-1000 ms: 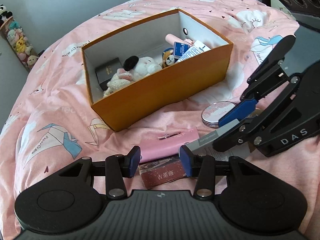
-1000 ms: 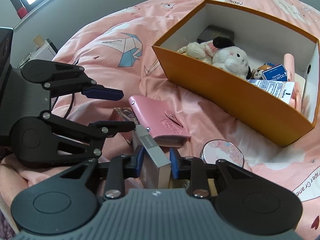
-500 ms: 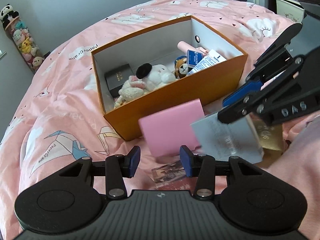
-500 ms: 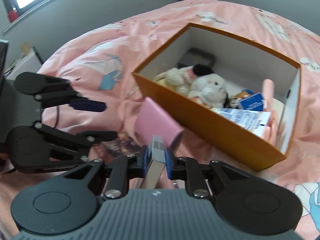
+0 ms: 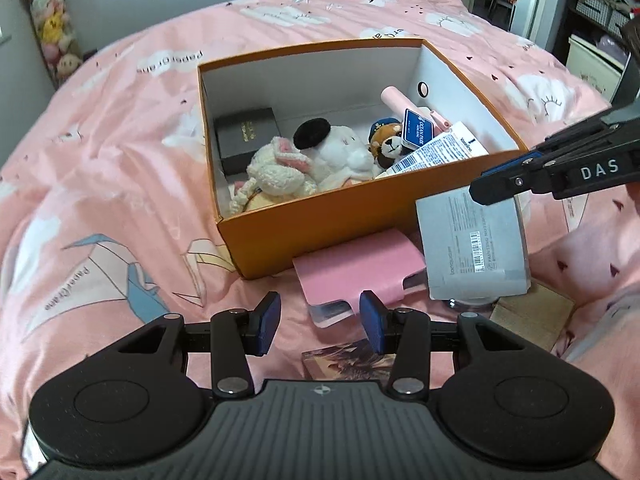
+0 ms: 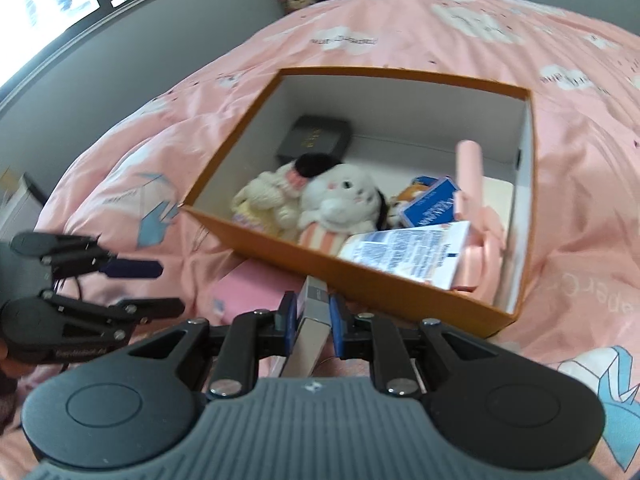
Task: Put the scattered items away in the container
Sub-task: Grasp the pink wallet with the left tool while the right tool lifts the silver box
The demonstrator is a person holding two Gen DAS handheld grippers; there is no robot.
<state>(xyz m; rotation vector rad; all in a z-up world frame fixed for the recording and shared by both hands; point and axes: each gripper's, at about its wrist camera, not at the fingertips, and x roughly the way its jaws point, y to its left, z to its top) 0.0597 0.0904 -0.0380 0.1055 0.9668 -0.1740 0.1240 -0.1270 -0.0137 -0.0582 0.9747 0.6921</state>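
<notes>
The orange cardboard box (image 5: pixel 320 236) stands open on the pink bed, holding plush toys (image 5: pixel 320 152), a dark case and cartons. My right gripper (image 6: pixel 314 312) is shut on a flat grey carton (image 6: pixel 310 332), held just before the box's near wall (image 6: pixel 360 280). The left wrist view shows the right gripper (image 5: pixel 500 188) at the right with that grey carton (image 5: pixel 472 248) hanging from it. My left gripper (image 5: pixel 319 322) is open and holds nothing. Just ahead of it a pink wallet (image 5: pixel 360 272) lies against the box.
A picture-printed small box (image 5: pixel 348 360) lies under the left gripper. A round mirror (image 5: pixel 468 302) and a tan box (image 5: pixel 528 316) lie below the grey carton. Shelves and furniture (image 5: pixel 592 20) stand beyond the bed's far right. The left gripper (image 6: pixel 156 286) shows at the left of the right wrist view.
The right gripper closed on the grey carton, raised it off the bed and carried it toward the box. The pink wallet got knocked up, then landed against the box. Both grippers neared the box.
</notes>
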